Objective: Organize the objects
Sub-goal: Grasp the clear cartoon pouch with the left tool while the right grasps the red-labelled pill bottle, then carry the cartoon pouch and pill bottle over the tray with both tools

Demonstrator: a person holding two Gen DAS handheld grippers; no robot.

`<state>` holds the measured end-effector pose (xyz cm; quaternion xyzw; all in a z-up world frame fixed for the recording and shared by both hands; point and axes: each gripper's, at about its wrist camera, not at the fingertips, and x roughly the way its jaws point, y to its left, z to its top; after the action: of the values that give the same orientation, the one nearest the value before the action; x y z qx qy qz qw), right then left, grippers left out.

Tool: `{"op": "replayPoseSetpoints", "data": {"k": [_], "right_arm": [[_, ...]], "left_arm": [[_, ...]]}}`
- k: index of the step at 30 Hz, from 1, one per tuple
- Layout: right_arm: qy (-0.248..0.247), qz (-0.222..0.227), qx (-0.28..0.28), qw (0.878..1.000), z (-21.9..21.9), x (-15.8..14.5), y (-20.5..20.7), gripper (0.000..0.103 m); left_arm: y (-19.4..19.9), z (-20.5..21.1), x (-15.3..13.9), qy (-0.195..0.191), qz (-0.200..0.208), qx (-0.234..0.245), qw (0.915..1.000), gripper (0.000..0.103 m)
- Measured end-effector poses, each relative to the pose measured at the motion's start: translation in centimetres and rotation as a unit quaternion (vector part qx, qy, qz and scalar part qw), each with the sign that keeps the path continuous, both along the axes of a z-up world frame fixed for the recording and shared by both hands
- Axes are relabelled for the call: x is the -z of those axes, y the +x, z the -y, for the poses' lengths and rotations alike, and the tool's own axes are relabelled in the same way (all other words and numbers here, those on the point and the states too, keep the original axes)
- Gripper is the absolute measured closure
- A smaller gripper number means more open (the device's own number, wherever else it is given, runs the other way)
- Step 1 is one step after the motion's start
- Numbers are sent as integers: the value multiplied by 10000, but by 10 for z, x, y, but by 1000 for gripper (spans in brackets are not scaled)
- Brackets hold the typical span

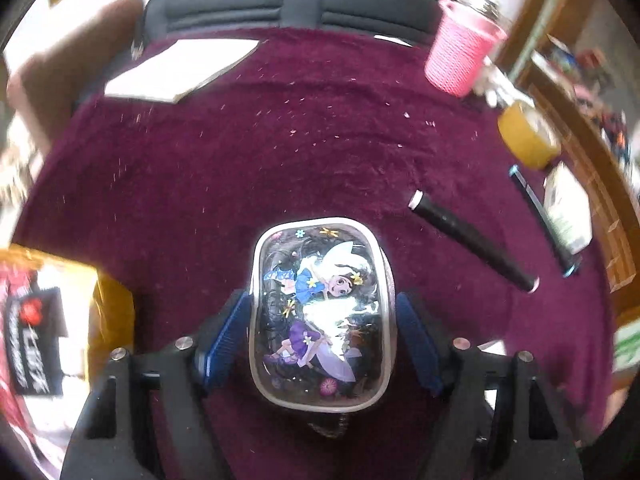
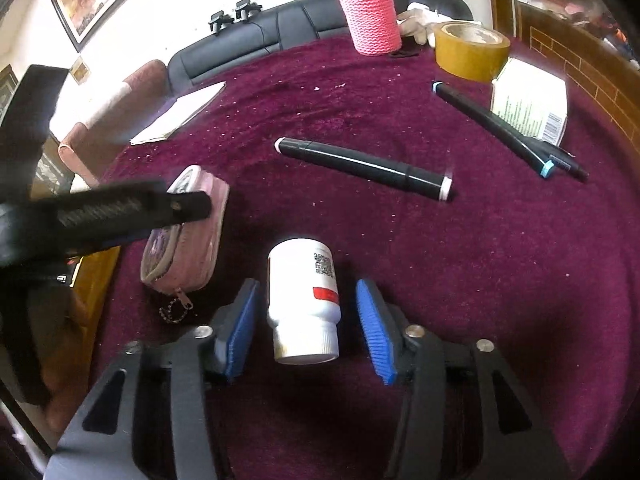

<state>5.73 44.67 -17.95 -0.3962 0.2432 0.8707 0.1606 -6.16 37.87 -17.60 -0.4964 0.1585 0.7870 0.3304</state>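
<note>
A clear pouch (image 1: 320, 312) printed with a fairy lies flat on the maroon cloth (image 1: 280, 152). It sits between the blue pads of my left gripper (image 1: 324, 320), whose jaws stand wide and open beside its edges. The right wrist view shows the same pouch (image 2: 188, 240), pink-sided, with a left gripper finger (image 2: 120, 212) crossing over it. A white pill bottle (image 2: 304, 300) lies on its side, cap toward the camera. My right gripper (image 2: 306, 320) is open around it, with a gap at each pad.
On the cloth lie a black marker with white ends (image 2: 364, 168), a blue-ended marker (image 2: 492, 124), a white box (image 2: 528, 100), a brown tape roll (image 2: 470, 50), a pink crochet-covered bottle (image 2: 370, 12) and a white notepad (image 2: 180, 114). A yellow box (image 1: 48, 312) stands at the left edge.
</note>
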Motion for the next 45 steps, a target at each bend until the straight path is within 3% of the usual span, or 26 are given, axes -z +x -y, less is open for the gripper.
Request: {"op": "replayPoseSetpoints", "data": {"k": [4, 6, 7, 8, 15, 23, 27, 35, 45], "right_arm": [[45, -4, -25, 10000, 4, 0, -2, 46], [165, 55, -11, 9998, 5, 0, -3, 55], [325, 150, 57, 9993, 6, 0, -3, 69], [384, 192, 87, 9990, 6, 0, -2, 71], [-372, -134, 71, 9992, -11, 2, 7, 72], [-1169, -404, -143, 9922, -3, -3, 24, 71], [-1321, -622, -168, 9891, 32, -19, 57, 71], [-1663, -788, -14, 9829, 114, -17, 120, 71], [-1409, -942, -644, 9834, 180, -52, 93, 71]], "left_arm": [[7, 2, 0, -190, -236, 239, 9993, 42], [9, 7, -2, -125, -190, 346, 9991, 43], [11, 12, -2, -137, -137, 369, 9991, 43], [14, 18, -2, -98, -96, 389, 9992, 43], [54, 78, -12, -95, 75, 468, 9988, 43], [106, 159, -28, 603, 493, 482, 9958, 43], [114, 181, -36, 764, 573, 510, 9941, 43], [127, 208, -49, 1003, 544, 620, 9915, 43], [105, 291, -98, 1472, 290, 133, 9886, 43]]}}
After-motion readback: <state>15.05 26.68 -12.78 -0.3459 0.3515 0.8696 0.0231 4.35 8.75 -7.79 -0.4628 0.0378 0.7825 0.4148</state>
